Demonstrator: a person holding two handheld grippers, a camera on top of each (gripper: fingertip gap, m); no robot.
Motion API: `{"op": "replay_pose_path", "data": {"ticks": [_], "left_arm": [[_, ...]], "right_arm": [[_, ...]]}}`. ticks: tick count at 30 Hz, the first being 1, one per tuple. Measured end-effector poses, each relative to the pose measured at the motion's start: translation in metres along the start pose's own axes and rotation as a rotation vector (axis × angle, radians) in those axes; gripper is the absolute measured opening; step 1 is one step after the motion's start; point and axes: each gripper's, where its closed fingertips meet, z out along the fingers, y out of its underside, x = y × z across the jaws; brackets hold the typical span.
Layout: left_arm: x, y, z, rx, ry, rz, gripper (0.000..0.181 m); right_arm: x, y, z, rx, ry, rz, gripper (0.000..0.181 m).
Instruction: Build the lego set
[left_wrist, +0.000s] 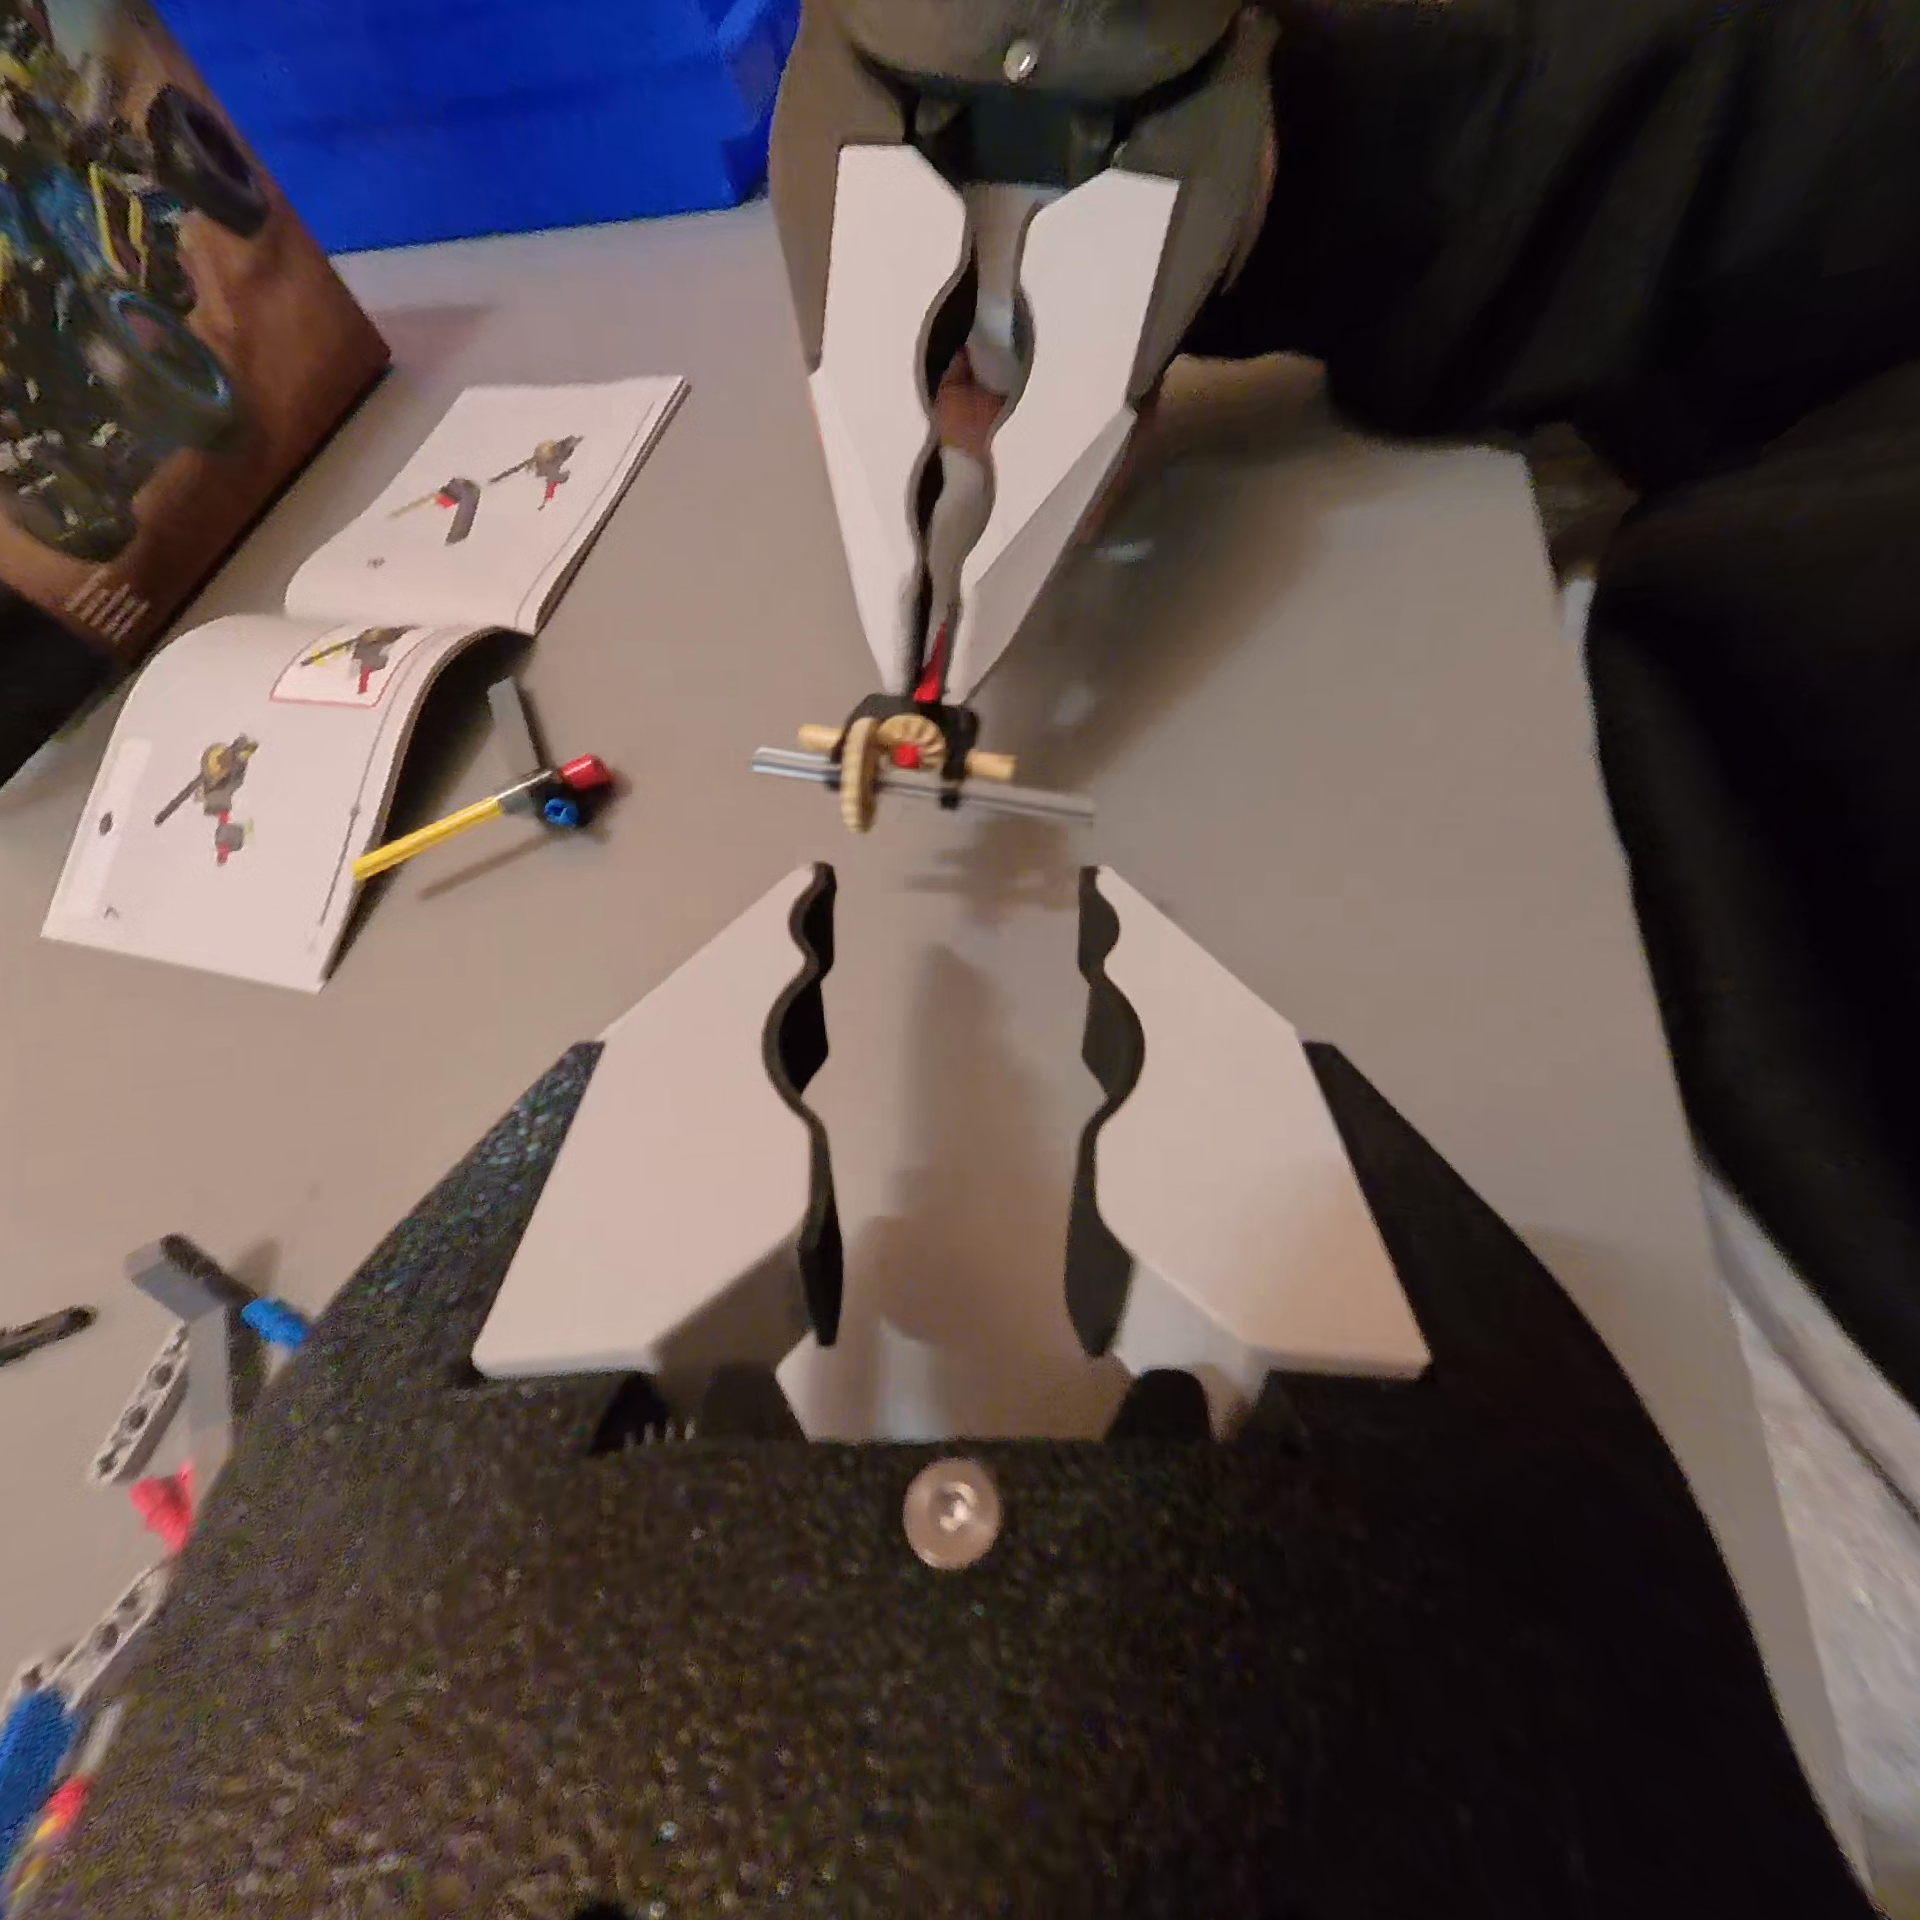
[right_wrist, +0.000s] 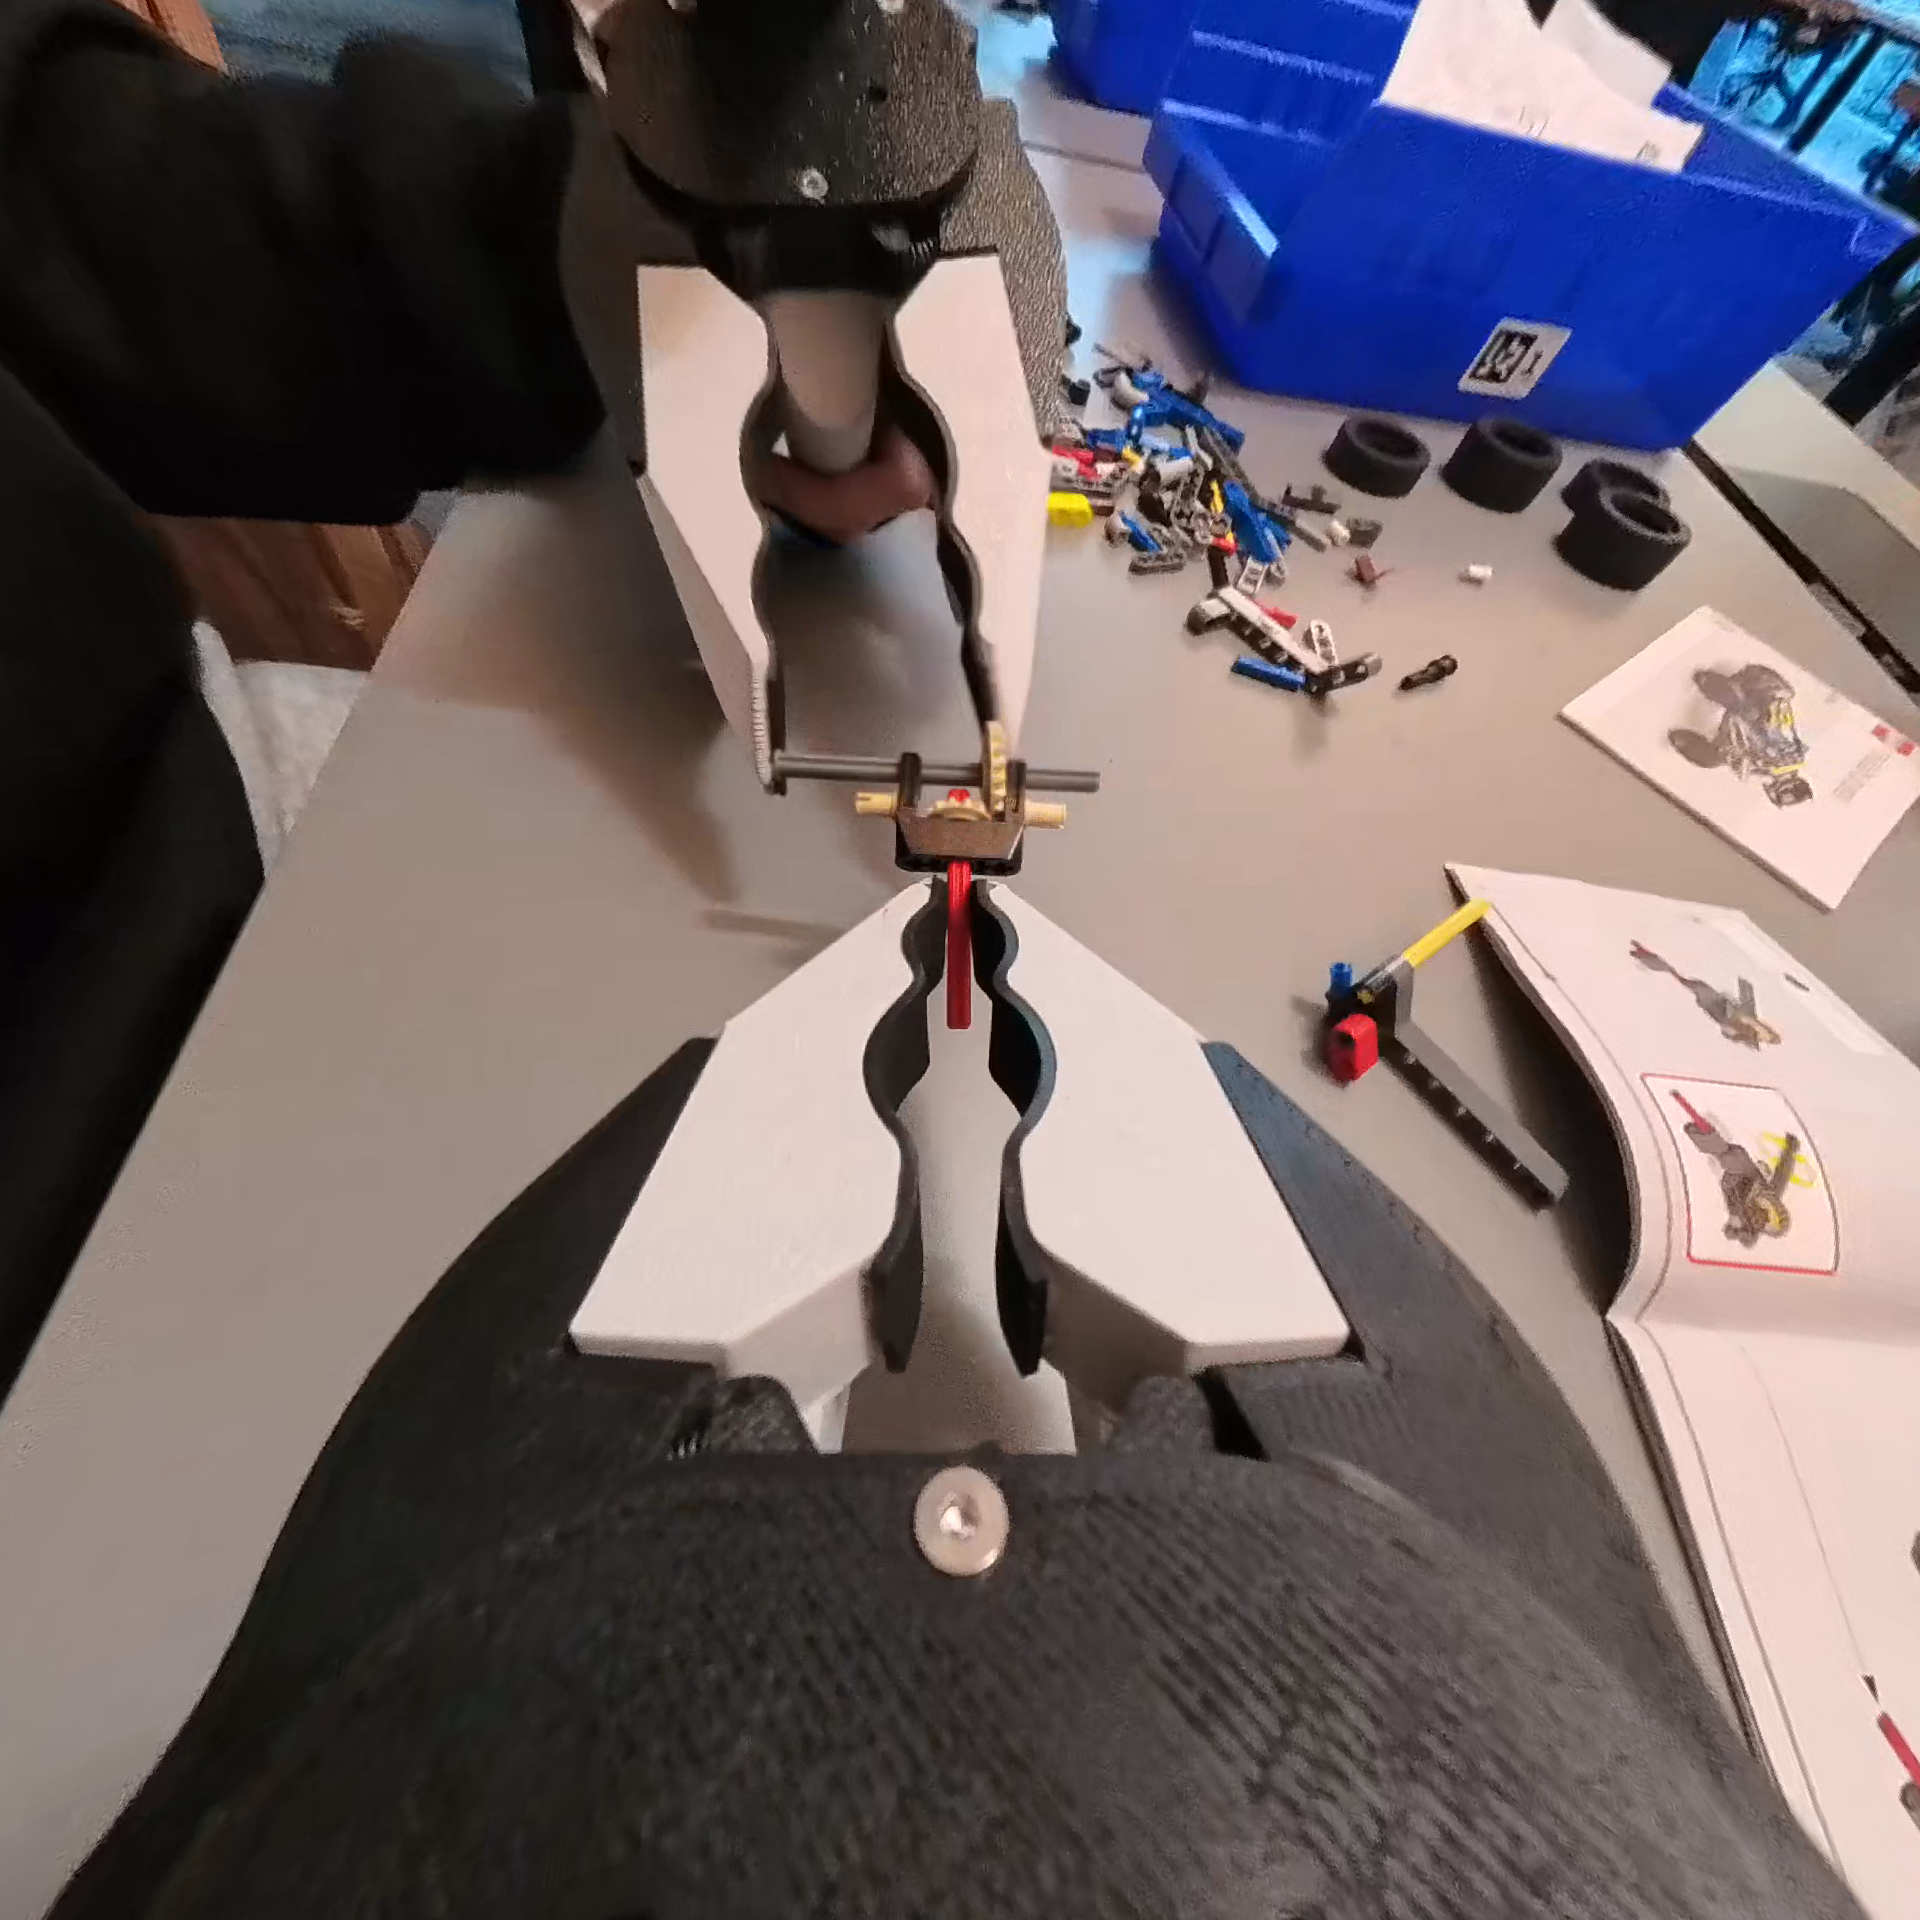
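So the little gear assembly (right_wrist: 956, 821) is up in the air between our two tongs, above the grey bench (right_wrist: 520, 935), not resting on anything. It's a dark frame with tan bevel gears, a tan pin crosswise, a grey axle (right_wrist: 935, 777) running through it and a red axle (right_wrist: 957, 956) poking out the back. Our right tongs (right_wrist: 958, 883) are pressed together on that red axle, pinching it near the frame, so the whole thing hangs off one thin stick. Our left tongs (left_wrist: 954, 883) are spread wide and sit just in front of the assembly; in the right wrist view the tips bracket the grey axle, one right at its end, the other by the upright tan gear, and we honestly can't tell if either is touching. What worries us: the red axle is round-ish and skinny, so any sideways shove from the left tongs could spin the frame or slide the axle out of the grip. Closing on the gear instead of the axle could knock the gears out of mesh or push the grey axle through the frame. Further out there's a half-built bit with a yellow axle (right_wrist: 1439, 935) next to the open instruction booklet (right_wrist: 1714, 1039), then the loose parts pile (right_wrist: 1195, 488), black tyres (right_wrist: 1496, 462) and a blue bin (right_wrist: 1455, 239).
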Motion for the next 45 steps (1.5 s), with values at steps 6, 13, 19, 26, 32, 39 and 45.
{"op": "replay_pose_path", "data": {"ticks": [6, 13, 19, 26, 32, 39, 45], "left_arm": [[-0.015, -0.024, -0.007, 0.024, -0.266, 0.390, 0.045], [-0.003, -0.031, 0.014, -0.119, -0.344, 0.758, 0.019], [-0.014, -0.029, 0.018, -0.145, -0.416, 0.796, 0.018], [-0.027, -0.043, 0.017, 0.008, -0.445, 0.562, 0.019], [-0.028, -0.052, 0.022, 0.097, -0.408, 0.436, 0.018], [-0.023, -0.048, 0.018, 0.124, -0.215, 0.006, 0.046], [-0.011, -0.048, 0.023, 0.136, -0.133, -0.157, 0.043]], "right_arm": [[-0.005, 0.003, -0.008, -0.004, -0.083, 0.122, 0.002], [-0.017, -0.002, -0.014, 0.013, -0.175, 0.184, 0.002], [0.009, 0.000, -0.017, -0.023, 0.114, -0.058, 0.035], [0.012, -0.009, -0.017, -0.085, 0.383, -0.453, 0.030], [0.024, -0.016, -0.022, -0.156, 0.619, -0.757, 0.006], [0.044, -0.011, -0.039, -0.290, 0.841, -0.959, 0.005], [0.045, 0.003, -0.033, -0.341, 0.801, -0.913, 0.005]]}}
